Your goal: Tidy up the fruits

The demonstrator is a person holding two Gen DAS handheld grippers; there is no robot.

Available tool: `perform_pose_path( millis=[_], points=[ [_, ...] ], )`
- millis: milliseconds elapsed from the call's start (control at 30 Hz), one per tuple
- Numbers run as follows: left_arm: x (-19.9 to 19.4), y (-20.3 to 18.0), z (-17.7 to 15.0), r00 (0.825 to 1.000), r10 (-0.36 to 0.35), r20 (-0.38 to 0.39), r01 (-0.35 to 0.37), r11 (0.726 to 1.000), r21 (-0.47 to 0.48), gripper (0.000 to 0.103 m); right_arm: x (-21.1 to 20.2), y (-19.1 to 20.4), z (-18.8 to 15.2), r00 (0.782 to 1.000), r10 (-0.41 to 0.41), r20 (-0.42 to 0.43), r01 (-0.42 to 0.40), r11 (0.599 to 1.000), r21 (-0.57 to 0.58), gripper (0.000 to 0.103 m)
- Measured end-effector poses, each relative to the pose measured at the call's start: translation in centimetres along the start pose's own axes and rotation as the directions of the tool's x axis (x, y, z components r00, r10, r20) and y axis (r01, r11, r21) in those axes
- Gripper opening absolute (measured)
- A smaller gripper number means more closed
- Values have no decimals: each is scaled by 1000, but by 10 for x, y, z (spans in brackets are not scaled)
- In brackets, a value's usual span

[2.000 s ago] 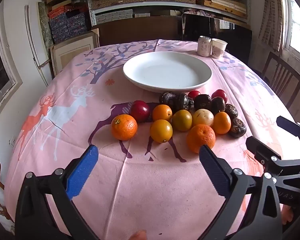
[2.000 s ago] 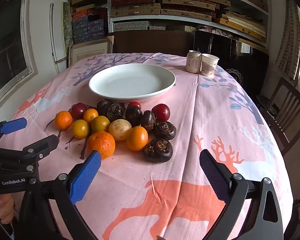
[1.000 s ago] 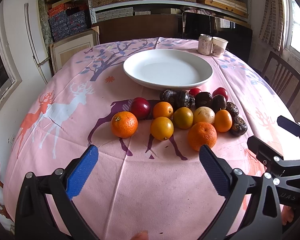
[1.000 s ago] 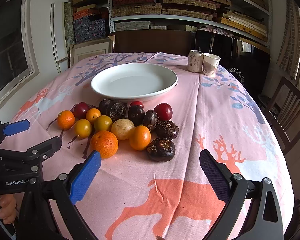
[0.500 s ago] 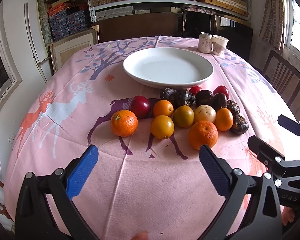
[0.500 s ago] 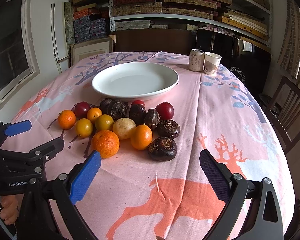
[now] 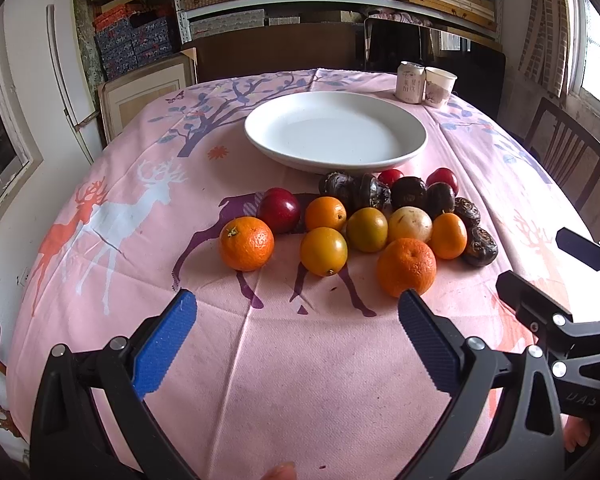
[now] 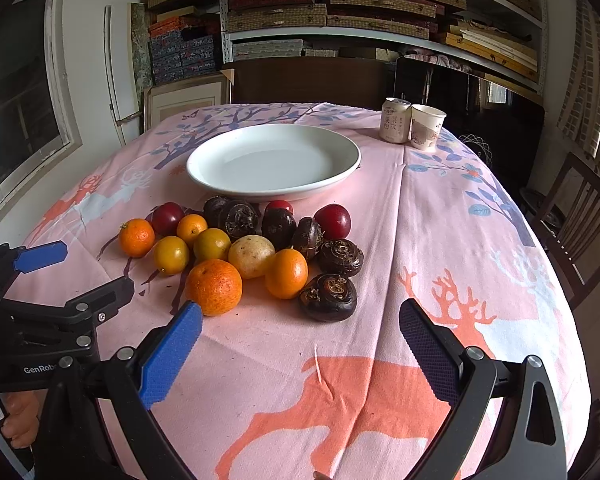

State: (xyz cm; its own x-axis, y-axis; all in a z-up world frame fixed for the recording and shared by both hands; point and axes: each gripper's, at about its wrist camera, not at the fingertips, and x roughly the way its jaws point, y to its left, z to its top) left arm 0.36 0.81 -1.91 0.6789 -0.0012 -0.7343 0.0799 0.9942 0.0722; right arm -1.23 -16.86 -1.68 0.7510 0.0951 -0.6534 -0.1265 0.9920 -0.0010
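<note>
A cluster of fruit lies on the pink tablecloth in front of an empty white plate: oranges, yellow-orange fruits, a pale round fruit, red plums and dark brown water chestnuts. My left gripper is open and empty, just short of the near oranges. My right gripper is open and empty, just short of the nearest water chestnut. Each gripper shows in the other's view, the right and the left.
A drink can and a paper cup stand at the table's far right behind the plate. A wooden chair stands to the right of the table. Shelves of boxes fill the back wall.
Both grippers have moved slightly forward toward the fruit; the fruit and plate look a little nearer. Nothing was taken hold of.
</note>
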Motion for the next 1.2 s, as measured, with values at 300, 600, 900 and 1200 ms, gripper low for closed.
perform_pose_path(
  millis=[300,600,900,1200],
  points=[
    [-2,-5,1,1000,0,-8,0,1000,3,99,0,2,-1,1000,1,-3,-1,1000,-1,99],
    [-1,-4,1,1000,-1,-10,2,1000,3,99,-1,3,-1,1000,1,-3,-1,1000,0,99],
    [1,-4,-1,1000,-2,-19,2,1000,1,99,-1,3,-2,1000,3,-9,-3,1000,0,99],
    [2,-5,0,1000,-2,-31,2,1000,2,99,1,2,-2,1000,3,-11,-3,1000,-4,99]
  ],
)
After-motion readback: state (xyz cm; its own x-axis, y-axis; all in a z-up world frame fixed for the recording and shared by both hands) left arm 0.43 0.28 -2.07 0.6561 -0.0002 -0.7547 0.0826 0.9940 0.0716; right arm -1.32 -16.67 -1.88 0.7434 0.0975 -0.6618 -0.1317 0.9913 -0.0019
